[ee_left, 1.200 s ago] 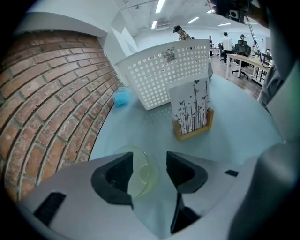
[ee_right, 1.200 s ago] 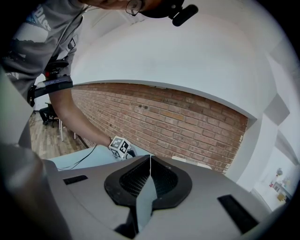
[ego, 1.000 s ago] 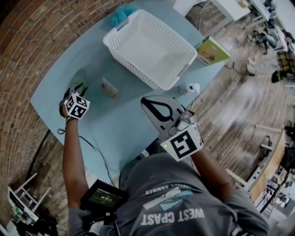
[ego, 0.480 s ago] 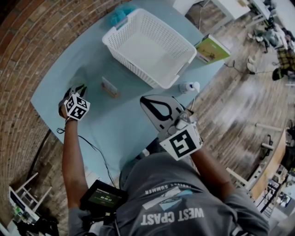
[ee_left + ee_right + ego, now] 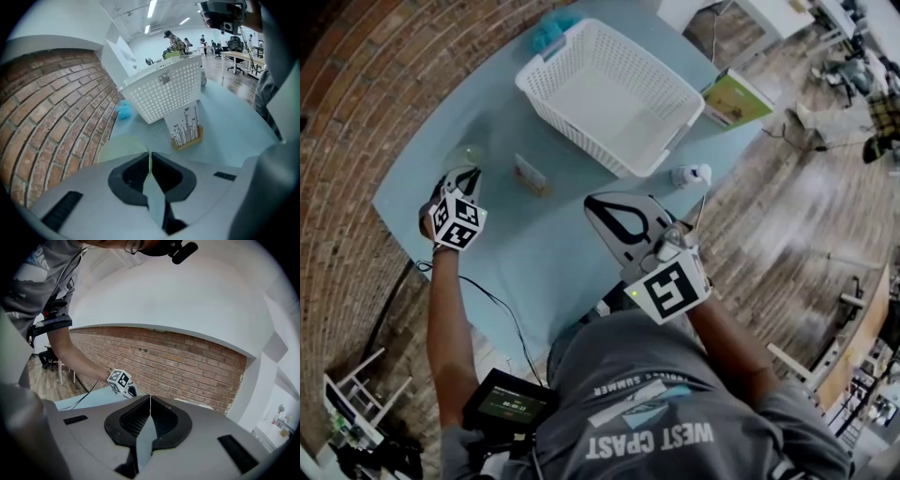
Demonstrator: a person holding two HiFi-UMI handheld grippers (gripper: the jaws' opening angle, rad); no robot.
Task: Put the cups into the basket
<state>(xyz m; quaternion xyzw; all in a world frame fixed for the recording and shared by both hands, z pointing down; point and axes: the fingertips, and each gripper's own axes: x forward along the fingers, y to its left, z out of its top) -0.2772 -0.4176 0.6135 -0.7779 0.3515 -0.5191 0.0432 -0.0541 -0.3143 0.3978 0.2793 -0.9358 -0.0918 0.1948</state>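
Left gripper view alone shows the claw (image 5: 150, 154) pinching green cup (image 5: 119, 147).

one basket (image 5: 572, 128), two cups (image 5: 465, 156) (image 5: 530, 175)

Jaws of left claw (image 5: 461, 178) closed further since earlier frames, now pinched on wall of pale green cup (image 5: 465, 156). Claw with cup raised slightly at left of head view. Cup shown more clearly against worktop (image 5: 544, 244).

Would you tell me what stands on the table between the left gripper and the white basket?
A small white printed container on a wooden base stands there, clearest in the left gripper view.
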